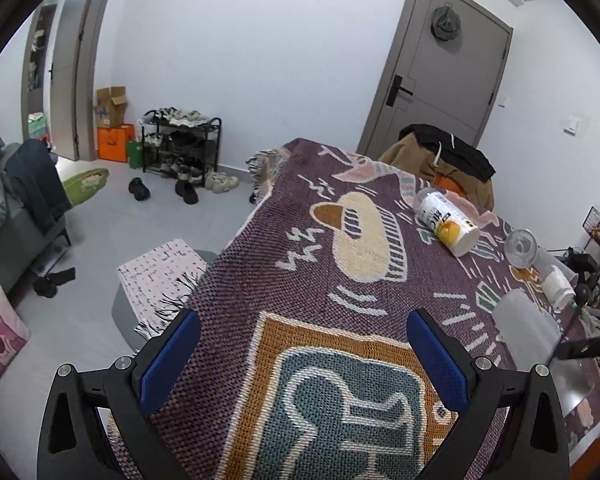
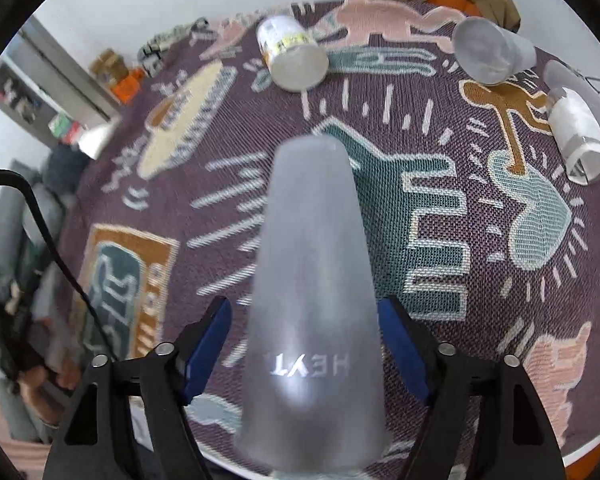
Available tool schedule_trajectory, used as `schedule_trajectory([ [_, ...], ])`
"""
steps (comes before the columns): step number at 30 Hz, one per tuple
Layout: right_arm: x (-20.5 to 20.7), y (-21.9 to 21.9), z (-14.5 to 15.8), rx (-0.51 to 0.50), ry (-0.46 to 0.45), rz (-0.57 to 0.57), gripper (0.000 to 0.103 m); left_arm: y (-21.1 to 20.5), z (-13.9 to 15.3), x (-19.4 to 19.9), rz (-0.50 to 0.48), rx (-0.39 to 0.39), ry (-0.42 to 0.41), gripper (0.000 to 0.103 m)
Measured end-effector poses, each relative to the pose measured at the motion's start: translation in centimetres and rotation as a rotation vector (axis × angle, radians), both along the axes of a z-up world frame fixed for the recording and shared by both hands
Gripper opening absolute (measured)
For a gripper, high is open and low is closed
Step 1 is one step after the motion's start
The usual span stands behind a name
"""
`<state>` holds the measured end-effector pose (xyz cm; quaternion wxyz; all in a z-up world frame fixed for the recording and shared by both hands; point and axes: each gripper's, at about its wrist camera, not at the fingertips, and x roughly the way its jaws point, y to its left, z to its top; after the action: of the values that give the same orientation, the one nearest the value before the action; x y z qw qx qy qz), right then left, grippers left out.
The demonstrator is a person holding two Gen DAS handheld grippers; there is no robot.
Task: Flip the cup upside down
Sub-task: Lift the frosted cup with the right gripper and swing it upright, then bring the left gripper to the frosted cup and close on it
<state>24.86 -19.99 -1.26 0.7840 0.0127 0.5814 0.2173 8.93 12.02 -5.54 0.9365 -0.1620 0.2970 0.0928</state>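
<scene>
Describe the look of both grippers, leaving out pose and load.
The left gripper and the right gripper match: black angular frames, silver round bolts at the joints, blue pads lining the fingers. A black cable runs beside the right one.

A frosted translucent plastic cup (image 2: 312, 300) is sitting between the jaws of the right gripper (image 2: 304, 344), above the desk's patterned woven cloth (image 2: 228, 184). Beyond it, a white labelled plastic bottle (image 2: 292, 54) is lying on its side on the cloth, with a second frosted cup (image 2: 490, 50) lying tipped to its right. Further right, a clear tumbler holding rolled white paper (image 2: 578, 136) is lying near the desk's edge. The left gripper (image 1: 300, 360) is hanging over the cloth's near end, well apart from the bottle. Behind the desk, a brown jacket (image 1: 436, 160) is draping over a chair.
</scene>
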Motion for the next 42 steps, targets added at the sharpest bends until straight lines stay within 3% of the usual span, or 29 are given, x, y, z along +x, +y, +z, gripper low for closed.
schedule_trajectory([
  [2,-0.8,-0.4,1.1,0.053,-0.02,0.002,0.093,-0.3,0.2,0.0,-0.013,-0.003,0.0,0.103],
  [7,-3.4,-2.9,4.0,0.153,-0.098,-0.035,0.103,-1.6,1.0,-0.1,-0.045,0.003,-0.033,0.103],
  [11,-6.5,-4.3,4.0,0.15,-0.171,-0.11,0.103,-2.7,2.0,0.3,-0.083,-0.018,-0.064,0.103],
  [18,-9.7,-7.3,2.9,0.152,-0.29,-0.234,0.103,-6.5,4.7,1.0,-0.173,0.025,-0.091,0.103],
  [30,-13.6,-12.9,4.1,0.141,-0.535,-0.321,0.103,-15.6,7.8,2.9,-0.351,0.144,-0.036,0.103],
  [42,-14.0,-16.3,2.2,0.083,-0.64,-0.389,0.103,-20.2,8.1,6.5,-0.441,0.199,0.092,0.102],
])
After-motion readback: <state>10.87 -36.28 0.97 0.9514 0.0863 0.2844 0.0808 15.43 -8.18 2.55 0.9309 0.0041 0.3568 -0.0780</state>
